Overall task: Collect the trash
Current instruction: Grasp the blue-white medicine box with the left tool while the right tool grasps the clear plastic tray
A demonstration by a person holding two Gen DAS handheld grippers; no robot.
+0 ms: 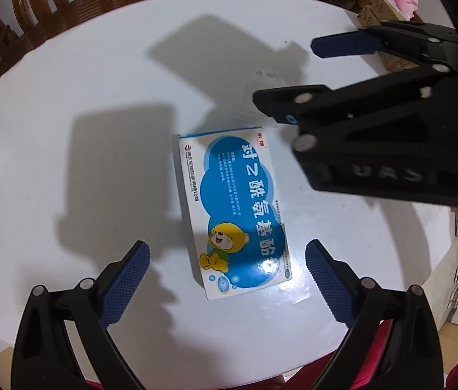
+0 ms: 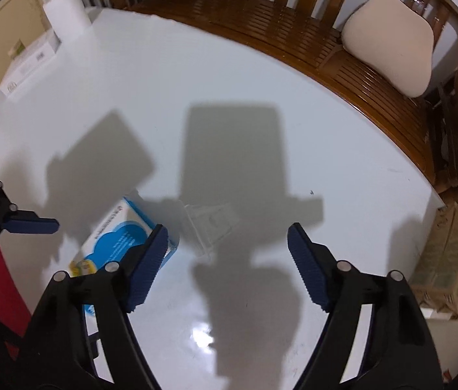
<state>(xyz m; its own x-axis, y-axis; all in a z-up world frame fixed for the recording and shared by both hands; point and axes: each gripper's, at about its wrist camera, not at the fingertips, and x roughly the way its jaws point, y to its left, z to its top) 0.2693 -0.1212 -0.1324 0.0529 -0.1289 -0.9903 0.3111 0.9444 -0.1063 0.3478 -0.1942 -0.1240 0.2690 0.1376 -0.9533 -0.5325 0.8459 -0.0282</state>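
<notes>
boxes: 1 point(image 1: 232, 209), between left gripper point(image 1: 227, 279) fingers, untouched | clear wrappers: 1 point(image 2: 211, 224), faint, ahead of right gripper point(image 2: 228, 265) | both grippers wide, empty | tabletop point(image 1: 66, 97) white

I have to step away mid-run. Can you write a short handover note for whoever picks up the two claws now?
Left claw: open, empty, over the blue-and-white medicine box lying flat on the white table.
Right claw: open, empty, aimed at the clear plastic wrapper beside the box.
Done: nothing collected yet.
Left: grasp both, then bin them; no bin is in view.
</notes>
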